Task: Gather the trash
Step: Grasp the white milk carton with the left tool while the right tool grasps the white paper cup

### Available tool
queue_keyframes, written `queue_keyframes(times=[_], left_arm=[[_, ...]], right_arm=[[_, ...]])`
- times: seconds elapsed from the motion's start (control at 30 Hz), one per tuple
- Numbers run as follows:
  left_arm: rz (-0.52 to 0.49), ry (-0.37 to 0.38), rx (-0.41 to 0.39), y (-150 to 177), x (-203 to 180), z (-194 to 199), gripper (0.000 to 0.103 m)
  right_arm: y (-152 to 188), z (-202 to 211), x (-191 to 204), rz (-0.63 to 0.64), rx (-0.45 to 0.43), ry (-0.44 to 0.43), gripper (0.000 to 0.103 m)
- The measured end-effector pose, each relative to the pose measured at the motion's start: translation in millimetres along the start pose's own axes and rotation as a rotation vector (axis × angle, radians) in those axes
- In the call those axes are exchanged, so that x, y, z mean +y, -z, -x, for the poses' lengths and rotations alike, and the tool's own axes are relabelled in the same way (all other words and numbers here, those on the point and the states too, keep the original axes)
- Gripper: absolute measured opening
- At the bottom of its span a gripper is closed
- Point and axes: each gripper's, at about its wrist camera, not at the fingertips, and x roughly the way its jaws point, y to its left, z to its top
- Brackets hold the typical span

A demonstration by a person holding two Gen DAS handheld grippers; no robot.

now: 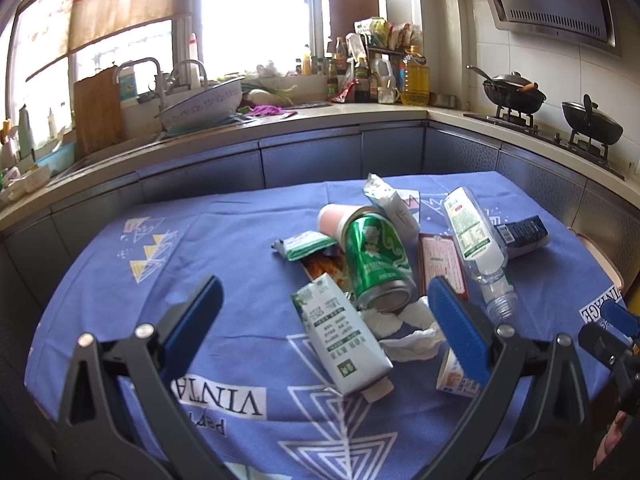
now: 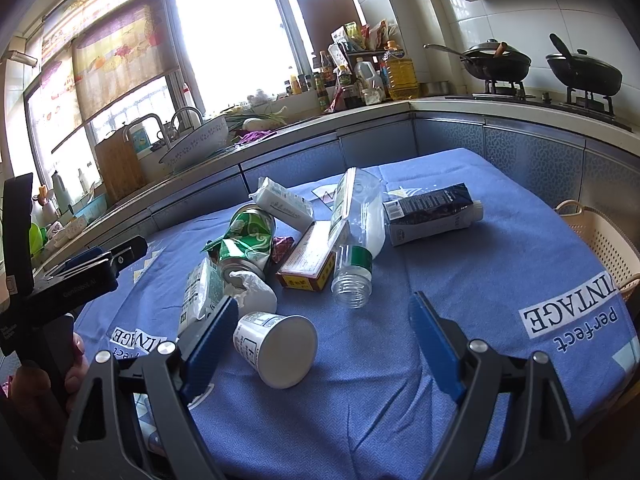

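A pile of trash lies mid-table on a blue cloth (image 1: 248,240). The green can (image 1: 378,264) lies on its side, base toward the camera. The clear bottle (image 2: 356,236) lies with its open mouth toward the grippers. Left gripper (image 1: 326,312) and right gripper (image 2: 320,320) both gape wide, holding nothing.

On the blue-clothed surface (image 2: 460,264) I count one green can (image 1: 376,262), one clear plastic bottle (image 2: 358,232), two drink cartons, a white-green one (image 1: 340,340) and a dark one (image 2: 430,212), one white cup (image 2: 276,348), one red box (image 2: 310,260), one silver-white pouch (image 1: 390,208) and some crumpled tissue (image 1: 408,330). Two black pans, one (image 1: 514,94) beside the other (image 1: 592,122), sit on the stove.
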Motion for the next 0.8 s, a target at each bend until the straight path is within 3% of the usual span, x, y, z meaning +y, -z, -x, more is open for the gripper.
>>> queue_keyframes(times=[0.17,0.37,0.47,0.6,0.7,0.8], left_arm=[[-0.003,0.001,0.002,1,0,-1,0.099],[0.054,0.033,0.046,4,26,-12,0.099],[0.081,0.083,0.118,7,45,-24,0.098],[0.107,0.163,0.229,16,52,-43,0.085],[0.160,0.271,0.325,23,46,-62,0.084],[0.146,0.288,0.394,27,32,-82,0.084]], right_arm=[[2,-1,1,-0.001,0.008,-0.004,0.085],[4,-11,3,0.004,0.061,-0.041,0.072],[7,-18,3,0.000,0.101,-0.080,0.062],[14,-38,2,-0.027,0.199,-0.151,0.044],[22,-51,6,-0.032,0.276,-0.202,0.038],[25,-58,15,0.001,0.311,-0.227,0.037]])
